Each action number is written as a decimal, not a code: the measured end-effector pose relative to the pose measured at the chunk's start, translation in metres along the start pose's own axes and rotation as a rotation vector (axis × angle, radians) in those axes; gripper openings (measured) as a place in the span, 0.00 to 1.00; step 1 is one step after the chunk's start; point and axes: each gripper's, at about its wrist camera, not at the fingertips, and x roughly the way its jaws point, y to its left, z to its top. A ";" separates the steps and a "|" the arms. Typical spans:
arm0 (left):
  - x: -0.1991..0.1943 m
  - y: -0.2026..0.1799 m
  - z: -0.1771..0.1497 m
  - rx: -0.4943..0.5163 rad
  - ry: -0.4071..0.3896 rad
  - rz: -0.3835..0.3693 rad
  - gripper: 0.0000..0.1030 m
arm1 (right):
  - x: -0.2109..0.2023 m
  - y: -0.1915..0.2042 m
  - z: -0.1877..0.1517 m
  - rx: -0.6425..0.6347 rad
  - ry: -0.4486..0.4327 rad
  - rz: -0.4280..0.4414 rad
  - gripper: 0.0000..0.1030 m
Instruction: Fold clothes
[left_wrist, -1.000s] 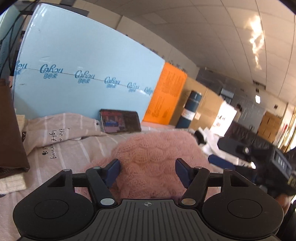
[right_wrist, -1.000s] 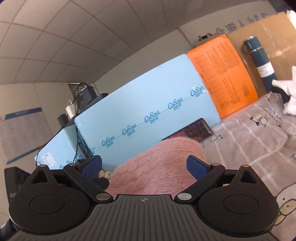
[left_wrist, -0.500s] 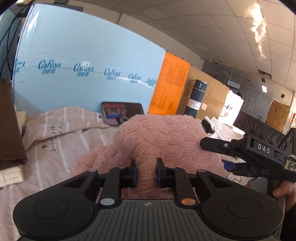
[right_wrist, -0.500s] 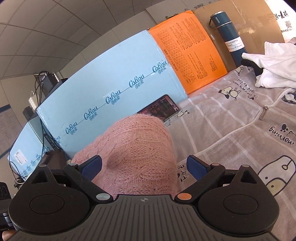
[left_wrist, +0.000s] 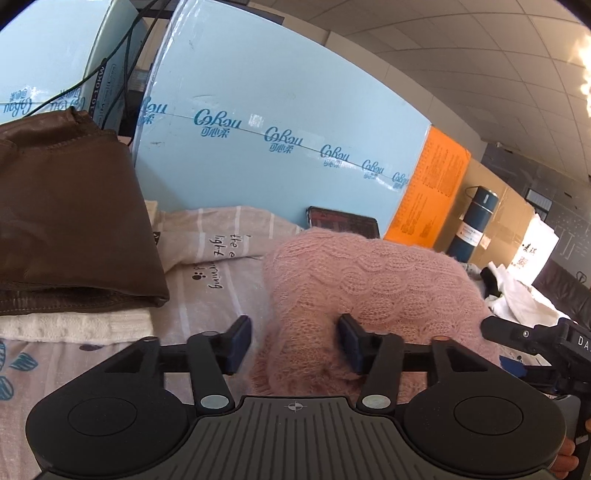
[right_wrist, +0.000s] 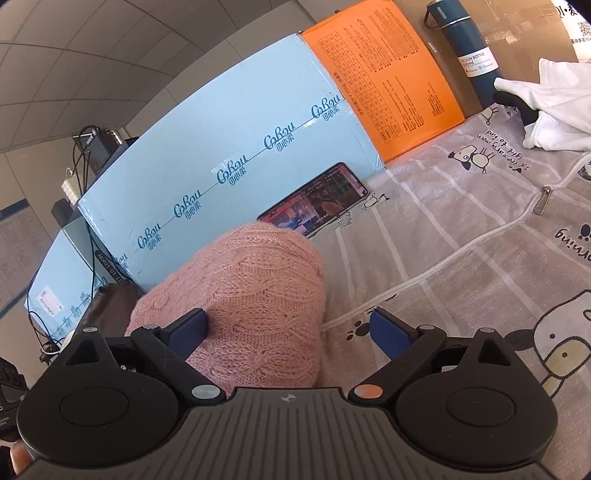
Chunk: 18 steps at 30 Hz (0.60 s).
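A pink cable-knit sweater lies bunched on a grey cartoon-print sheet. My left gripper is open, its blue pads either side of the sweater's near left edge. The sweater also shows in the right wrist view. My right gripper is open around the sweater's right edge, its left pad against the knit. The right gripper's black body shows at the right edge of the left wrist view.
A folded brown garment lies on a white towel at the left. A phone leans on a light blue box. An orange box, a blue bottle and white clothes stand at the back right.
My left gripper, shut on the sweater half a second ago, has opened and let it go. The sweater has sunk lower. Both grippers have tilted down toward the sheet.
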 end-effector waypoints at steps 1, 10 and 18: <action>0.000 0.002 0.000 -0.026 0.006 -0.001 0.77 | 0.001 0.000 0.000 -0.001 0.007 0.004 0.85; 0.014 -0.016 -0.009 0.000 0.045 -0.098 0.42 | 0.006 0.006 -0.004 -0.029 0.061 0.012 0.42; -0.001 -0.076 0.021 0.104 -0.115 -0.157 0.37 | -0.033 0.007 0.010 -0.022 -0.129 0.016 0.37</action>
